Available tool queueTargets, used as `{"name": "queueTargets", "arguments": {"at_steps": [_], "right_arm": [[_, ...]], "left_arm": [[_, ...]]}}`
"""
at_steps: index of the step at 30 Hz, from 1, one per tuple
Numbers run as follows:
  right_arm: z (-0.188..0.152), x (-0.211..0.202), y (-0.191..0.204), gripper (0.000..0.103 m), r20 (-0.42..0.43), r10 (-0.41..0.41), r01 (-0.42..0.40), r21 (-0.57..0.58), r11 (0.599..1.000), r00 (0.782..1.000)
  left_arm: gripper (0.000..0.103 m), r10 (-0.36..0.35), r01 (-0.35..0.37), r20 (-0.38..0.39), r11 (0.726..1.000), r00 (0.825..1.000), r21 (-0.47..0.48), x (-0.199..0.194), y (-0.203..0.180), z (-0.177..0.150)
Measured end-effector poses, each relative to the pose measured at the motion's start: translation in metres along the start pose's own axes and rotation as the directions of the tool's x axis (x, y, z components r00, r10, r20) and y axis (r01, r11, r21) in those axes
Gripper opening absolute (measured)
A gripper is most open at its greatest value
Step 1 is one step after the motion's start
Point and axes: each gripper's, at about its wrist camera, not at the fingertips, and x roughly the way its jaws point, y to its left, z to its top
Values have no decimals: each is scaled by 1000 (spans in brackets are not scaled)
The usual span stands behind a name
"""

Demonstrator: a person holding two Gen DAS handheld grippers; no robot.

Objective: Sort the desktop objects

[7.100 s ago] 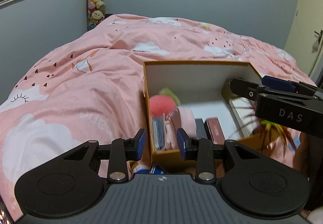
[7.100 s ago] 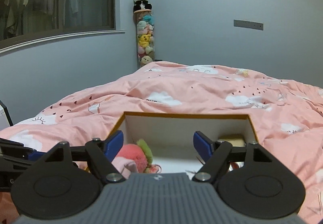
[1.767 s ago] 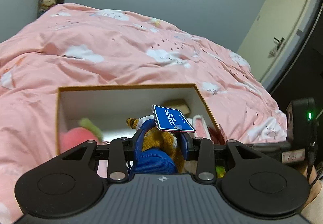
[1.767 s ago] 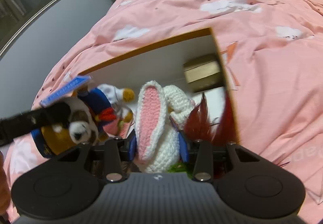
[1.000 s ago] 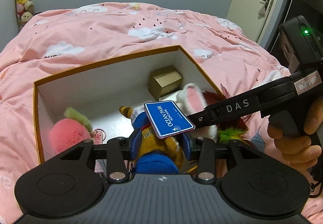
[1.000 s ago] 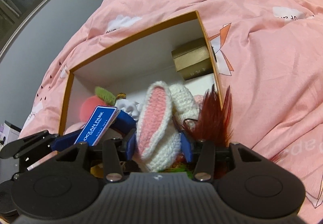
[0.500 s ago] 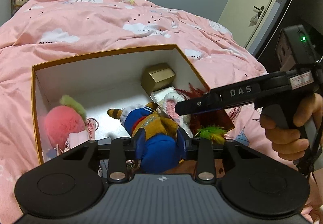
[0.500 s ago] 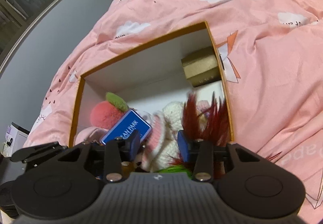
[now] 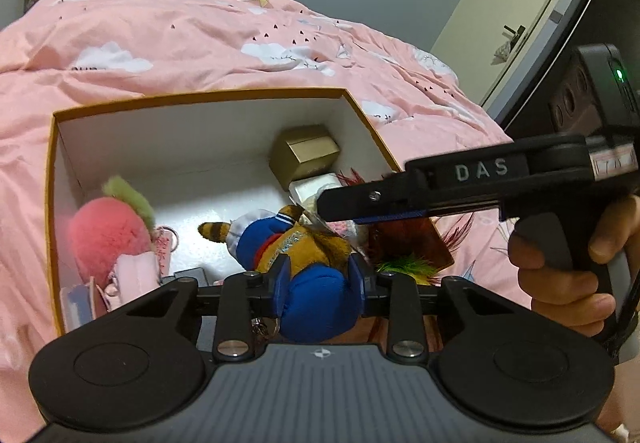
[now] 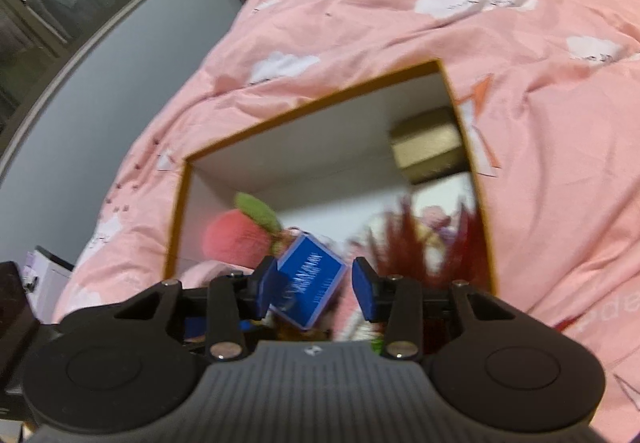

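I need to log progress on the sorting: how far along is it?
Done: the pink plush, gold box and red feathers already lie in the orange-rimmed box. In hand: the left gripper clamps the blue-and-brown plush toy. Left: releasing it; the right gripper stands open.

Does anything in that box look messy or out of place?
Mostly the near right corner of the box: red and green feathers stick out over its rim. The left gripper is clamped on a plush toy in blue, held upside down, its striped tail pointing into the box. The gold carton sits askew.
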Motion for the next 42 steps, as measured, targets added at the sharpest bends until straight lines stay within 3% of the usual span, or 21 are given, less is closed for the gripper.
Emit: {"name": "queueTargets", "arguments": {"at_steps": [5,9,13,17,20,28,32,38,42], "right_arm": [[-5,19,12,52,-51,-13,12,-14,1000,999],[-12,25,17,56,-73,-7,5,-26,1000,997],[-12,29,18,56,-77,-22,18,-49,999,997],[-12,25,23,40,-57,-69,61,-123,991,996],[-10,20,24,41,-13,-193,187,-195,963,981],[-11,8,40,42,-4,-21,19,-214,977,1000],[-15,18,49,42,-15,-84,77,-279,957,996],[-20,29,24,40,-107,-93,65,-241,968,990],[-23,34,16,40,-138,-144,103,-267,958,980]], "left_arm": [[36,29,-31,23,996,999,82,-13,-6,-4],[49,76,-80,29,986,997,150,-26,-5,-14],[49,131,-132,14,978,991,165,-27,1,-20],[49,146,-142,-9,975,989,171,-21,3,-21],[49,164,-157,-25,972,986,175,-15,5,-24],[49,165,-156,-45,976,985,152,-13,10,-27],[49,165,-158,-41,978,985,138,-15,13,-28],[49,164,-156,-53,980,985,124,-15,16,-30],[49,165,-158,-55,981,985,116,-16,18,-30]]}}
